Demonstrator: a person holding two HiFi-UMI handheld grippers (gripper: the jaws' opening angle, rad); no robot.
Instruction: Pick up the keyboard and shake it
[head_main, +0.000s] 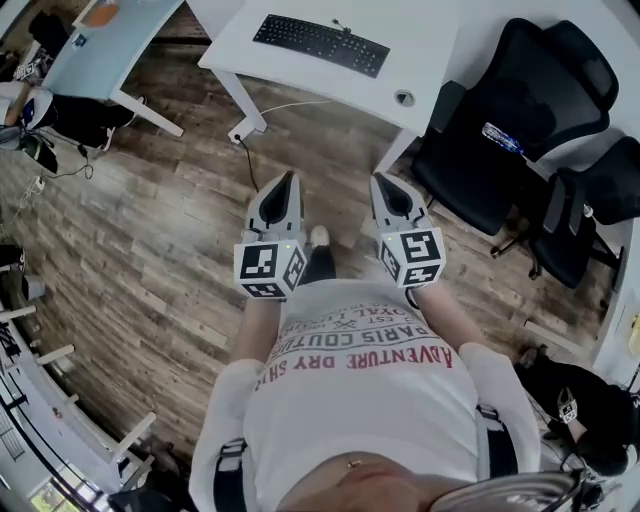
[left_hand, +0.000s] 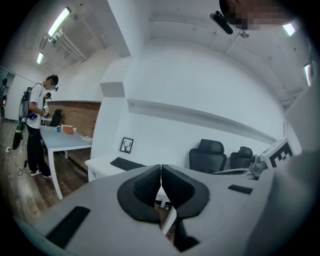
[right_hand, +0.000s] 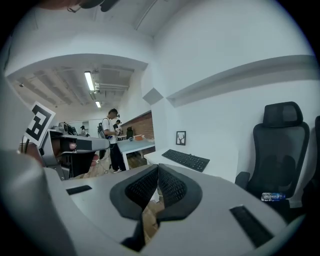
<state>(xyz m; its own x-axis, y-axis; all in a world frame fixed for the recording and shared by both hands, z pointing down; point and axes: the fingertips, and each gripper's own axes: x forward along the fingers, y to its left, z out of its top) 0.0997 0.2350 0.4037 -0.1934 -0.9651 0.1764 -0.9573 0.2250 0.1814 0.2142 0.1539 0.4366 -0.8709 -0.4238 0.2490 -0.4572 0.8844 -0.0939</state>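
A black keyboard (head_main: 321, 44) lies on a white desk (head_main: 420, 60) at the top of the head view, well ahead of both grippers. It also shows in the left gripper view as the keyboard (left_hand: 127, 164), and in the right gripper view as the keyboard (right_hand: 185, 160). My left gripper (head_main: 289, 180) and right gripper (head_main: 381, 183) are held side by side over the wooden floor, pointing toward the desk. Both are shut with nothing between the jaws, the pads meeting edge to edge in each gripper view.
Two black office chairs (head_main: 520, 110) stand right of the desk, one with a water bottle (head_main: 502, 138) on its seat. A cable (head_main: 262, 112) runs down by the desk leg. A light blue table (head_main: 95, 45) stands at the upper left. A person (left_hand: 36, 125) stands by it.
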